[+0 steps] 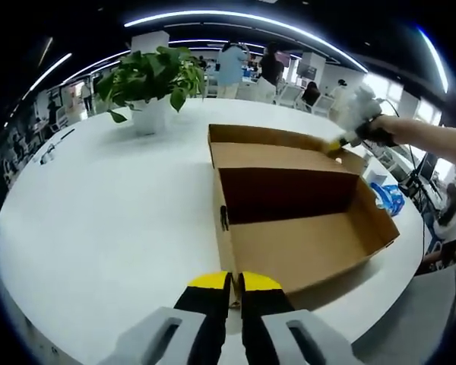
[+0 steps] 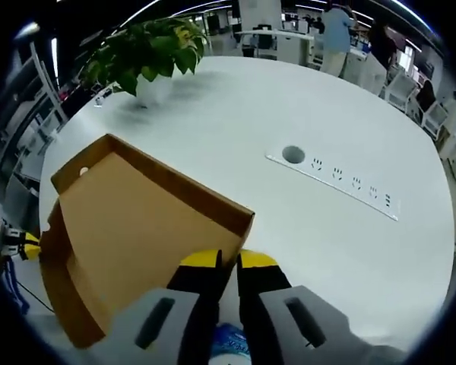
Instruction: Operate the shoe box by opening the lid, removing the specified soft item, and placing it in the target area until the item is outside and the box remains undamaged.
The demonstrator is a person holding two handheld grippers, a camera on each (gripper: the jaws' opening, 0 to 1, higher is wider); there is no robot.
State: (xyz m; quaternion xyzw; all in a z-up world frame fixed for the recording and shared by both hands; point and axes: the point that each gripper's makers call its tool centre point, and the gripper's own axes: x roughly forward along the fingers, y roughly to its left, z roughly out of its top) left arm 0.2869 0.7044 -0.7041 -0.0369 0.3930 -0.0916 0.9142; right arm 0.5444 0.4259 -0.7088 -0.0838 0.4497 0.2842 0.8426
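Both claws, left (image 1: 232, 283) and right (image 2: 228, 262), pinch opposite shoe box (image 1: 304, 228) edges, lid (image 2: 137, 220) raised.

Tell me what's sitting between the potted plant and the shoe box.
Nothing: bare white table runs from the potted plant to the shoe box in the left gripper view.

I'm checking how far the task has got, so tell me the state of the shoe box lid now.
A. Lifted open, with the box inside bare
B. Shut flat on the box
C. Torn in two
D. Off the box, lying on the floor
A: in the left gripper view the lid stands raised behind the open box, whose brown inside holds nothing visible, with the right gripper at the lid's far edge.
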